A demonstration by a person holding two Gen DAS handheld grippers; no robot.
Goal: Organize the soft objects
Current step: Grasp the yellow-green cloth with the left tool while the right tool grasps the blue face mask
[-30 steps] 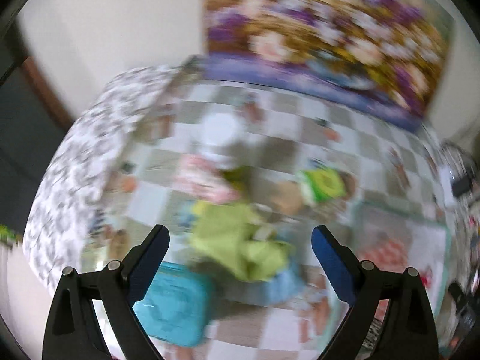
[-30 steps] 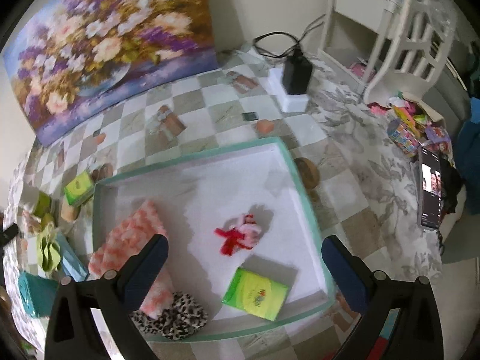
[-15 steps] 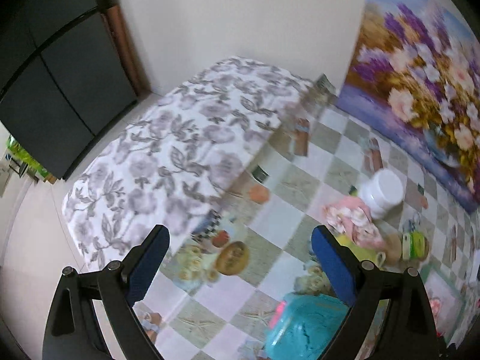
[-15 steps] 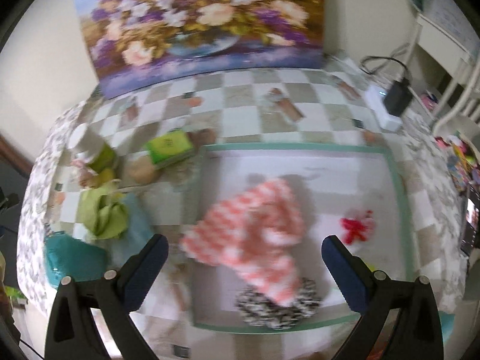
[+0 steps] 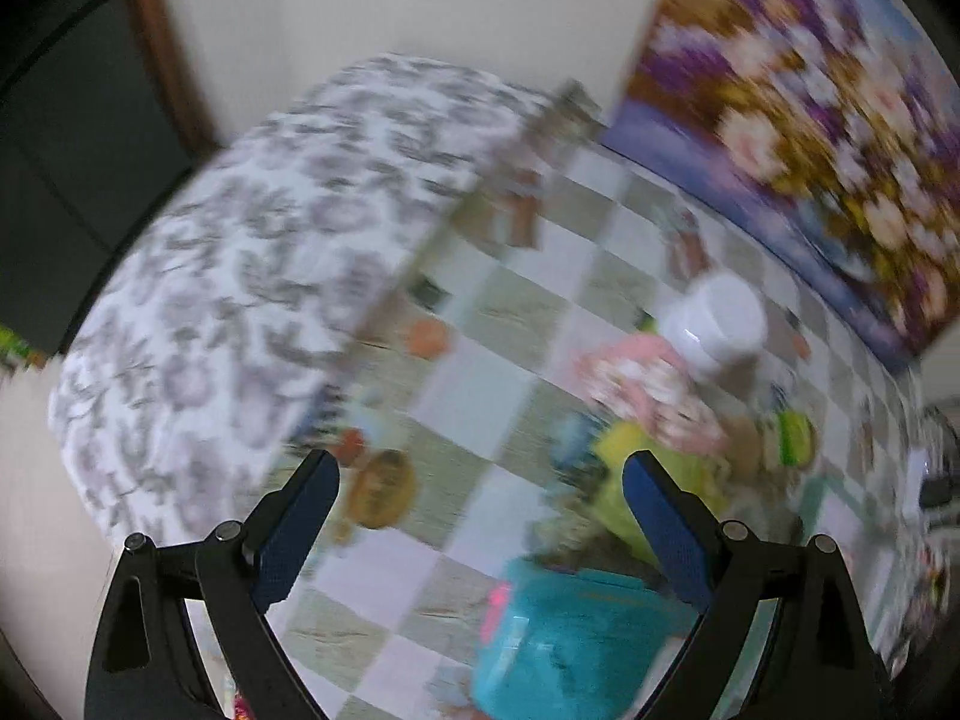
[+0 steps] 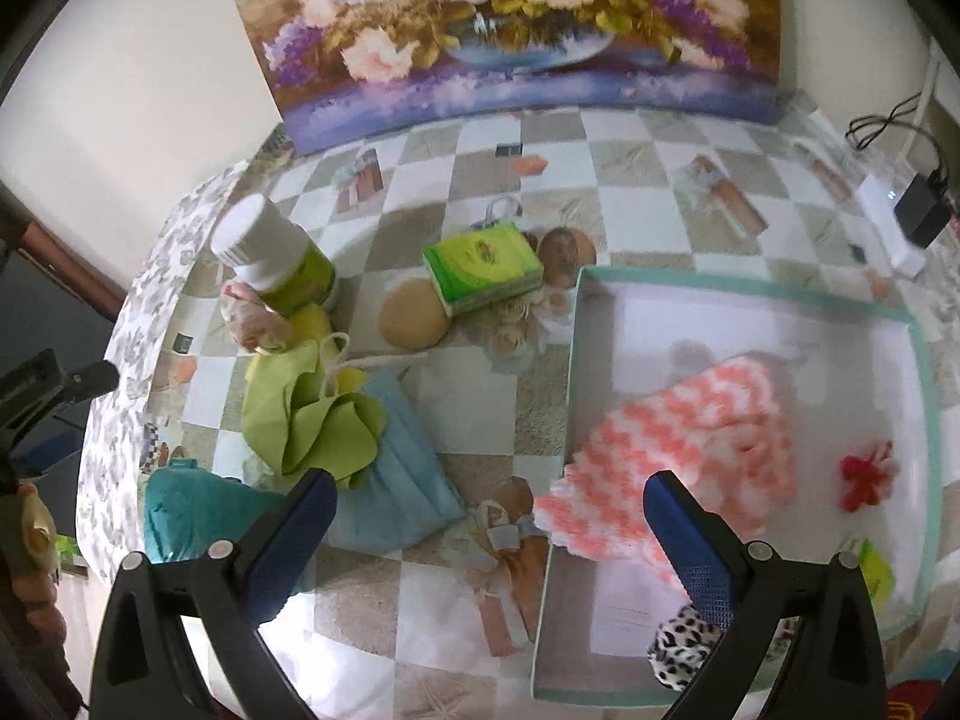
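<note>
My right gripper (image 6: 489,507) is open and empty, above the table between a loose pile and a white tray (image 6: 921,372). The tray holds a pink-and-white knit cloth (image 6: 690,456), a red bow (image 6: 864,474), a leopard-print piece (image 6: 678,648) and a green pack (image 6: 876,567). The pile has a lime green cloth (image 6: 312,420), a light blue cloth (image 6: 396,480), a teal item (image 6: 192,516) and a pink floral item (image 6: 258,318). My left gripper (image 5: 480,501) is open and empty above the blurred teal item (image 5: 570,642) and lime cloth (image 5: 648,480).
A white-lidded green jar (image 6: 276,258), a green tissue pack (image 6: 480,261) and a tan round pad (image 6: 414,315) lie left of the tray. A flower painting (image 6: 510,24) leans on the back wall. A charger and cable (image 6: 918,210) sit far right. The table's floral-cloth edge (image 5: 240,276) drops away left.
My right gripper has swung left, bringing the loose pile and jar into fuller view. My left gripper's view has shifted right and is blurred with motion. Both stay open.
</note>
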